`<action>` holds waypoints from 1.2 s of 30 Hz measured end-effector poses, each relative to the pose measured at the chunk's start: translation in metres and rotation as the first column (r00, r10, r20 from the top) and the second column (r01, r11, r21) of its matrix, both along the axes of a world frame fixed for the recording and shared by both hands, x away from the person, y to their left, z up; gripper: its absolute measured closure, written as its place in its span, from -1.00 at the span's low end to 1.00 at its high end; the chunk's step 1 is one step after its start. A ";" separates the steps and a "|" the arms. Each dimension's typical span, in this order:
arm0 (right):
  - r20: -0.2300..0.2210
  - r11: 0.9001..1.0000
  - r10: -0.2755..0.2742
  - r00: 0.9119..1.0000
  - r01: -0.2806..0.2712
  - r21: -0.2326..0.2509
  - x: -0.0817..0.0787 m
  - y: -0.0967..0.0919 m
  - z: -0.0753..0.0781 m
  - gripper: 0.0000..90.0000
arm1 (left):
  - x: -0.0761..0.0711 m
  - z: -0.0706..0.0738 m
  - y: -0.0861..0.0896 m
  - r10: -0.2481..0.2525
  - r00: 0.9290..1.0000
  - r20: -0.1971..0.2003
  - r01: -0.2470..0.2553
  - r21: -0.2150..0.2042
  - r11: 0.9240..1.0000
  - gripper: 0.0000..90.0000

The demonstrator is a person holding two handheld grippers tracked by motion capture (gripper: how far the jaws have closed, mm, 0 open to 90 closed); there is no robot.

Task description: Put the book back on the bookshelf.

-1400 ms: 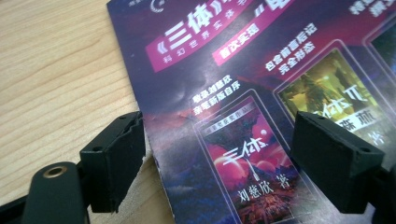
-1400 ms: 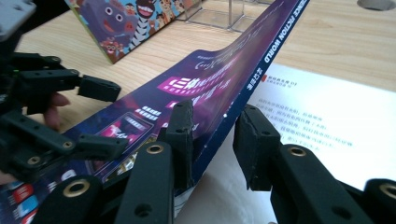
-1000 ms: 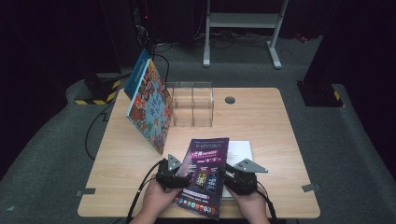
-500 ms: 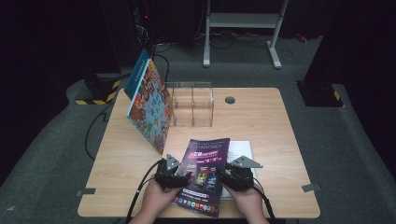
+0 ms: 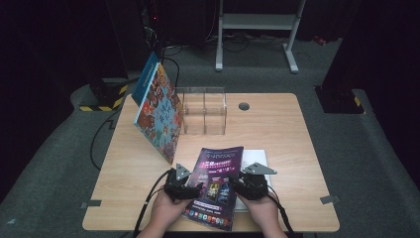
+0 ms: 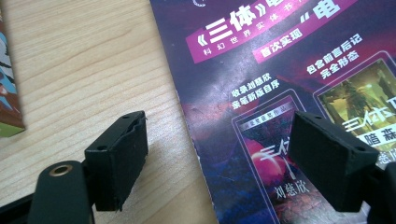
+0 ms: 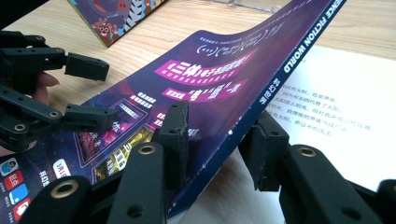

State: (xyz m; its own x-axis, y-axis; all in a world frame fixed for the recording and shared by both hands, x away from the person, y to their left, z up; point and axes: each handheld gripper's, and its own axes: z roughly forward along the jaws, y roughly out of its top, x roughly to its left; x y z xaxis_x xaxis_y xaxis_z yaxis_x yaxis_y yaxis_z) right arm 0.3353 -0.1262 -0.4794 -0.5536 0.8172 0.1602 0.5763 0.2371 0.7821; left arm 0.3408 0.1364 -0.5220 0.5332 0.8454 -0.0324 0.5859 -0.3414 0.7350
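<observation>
**Magazine cover caught by the right gripper, mid-lift**

In the right gripper view, the right gripper [image 7: 215, 140] is seen with one jaw on top of the cover and one under it, straddling the spine edge of the magazine [image 7: 205, 88]. The jaws have just been closing further, with the cover between them. A bit of daylight looks to be left beside the under jaw, so it can't be called a firm clamp yet. The cover is already bowed up off the white page [image 7: 336, 107] underneath.

The left gripper [image 6: 219, 158] is held wide open over the magazine's other edge, one jaw above the table [image 6: 84, 70], one above the cover, nothing pinched.

The magazine is found at the near edge of the table, between both hands, in the high view [image 5: 218, 186].

Step in hand, as a guess: the cover is being opened or the magazine picked up. Next, the right grip would need to be tightened, and the left edge pinned or taken so the whole thing isn't dragged.

Containers: the clear box [image 5: 204, 111] at the back has two compartments, both apparently empty. A colourful book [image 5: 157, 116] is leaned just beside it.
</observation>
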 end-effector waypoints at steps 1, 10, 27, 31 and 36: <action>0.010 1.000 0.002 1.000 -0.002 0.001 -0.001 -0.001 0.000 0.40 | 0.000 0.000 0.000 0.000 1.000 -0.003 0.000 -0.002 1.000 -0.55; 0.049 1.000 0.008 0.999 -0.007 -0.018 -0.011 -0.001 -0.001 0.40 | 0.000 0.000 0.001 -0.006 1.000 -0.001 0.006 -0.003 1.000 -0.54; 0.016 0.998 0.018 1.000 -0.019 0.061 -0.014 -0.006 0.000 0.52 | 0.000 0.000 0.003 -0.002 1.000 -0.009 0.002 -0.010 1.000 -0.54; 0.025 0.996 0.017 1.000 -0.019 0.093 -0.018 -0.004 0.004 0.60 | 0.000 0.001 0.002 0.002 1.000 -0.002 -0.002 -0.011 1.000 -0.53; 0.032 0.991 0.022 0.999 -0.026 0.128 -0.021 0.001 0.010 0.69 | 0.000 0.001 0.004 0.002 1.000 -0.001 -0.002 -0.016 1.000 -0.53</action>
State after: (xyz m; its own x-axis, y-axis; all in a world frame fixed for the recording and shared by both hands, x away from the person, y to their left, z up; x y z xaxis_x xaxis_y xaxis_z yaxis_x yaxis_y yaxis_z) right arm 0.3144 -0.1249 -0.4693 -0.5791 0.7774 0.2457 0.5472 0.1472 0.8240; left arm 0.3407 0.1403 -0.5206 0.5312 0.8460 -0.0465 0.5874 -0.3282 0.7397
